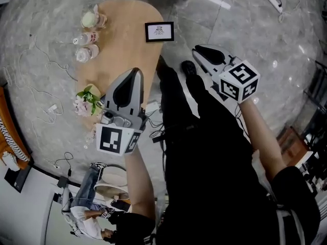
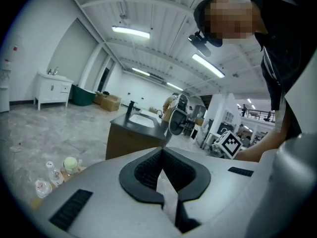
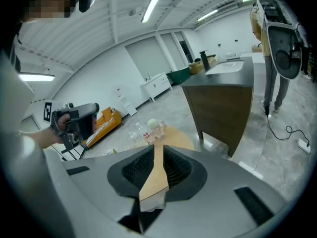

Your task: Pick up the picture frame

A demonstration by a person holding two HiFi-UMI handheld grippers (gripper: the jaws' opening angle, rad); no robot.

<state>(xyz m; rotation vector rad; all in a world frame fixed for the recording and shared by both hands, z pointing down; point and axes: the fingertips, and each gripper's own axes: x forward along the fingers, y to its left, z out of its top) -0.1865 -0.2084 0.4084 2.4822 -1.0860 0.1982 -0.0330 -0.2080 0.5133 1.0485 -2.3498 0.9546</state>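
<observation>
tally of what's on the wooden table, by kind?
Black-framed rectangular picture frame: 1
Clear plastic bottles: 2
Clear cup with pale green contents: 1
Pink-and-white flower bunch: 1
Total: 5

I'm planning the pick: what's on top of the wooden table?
On the table: picture frame, two bottles, a cup, flowers. The left gripper covers part of its near end.
</observation>
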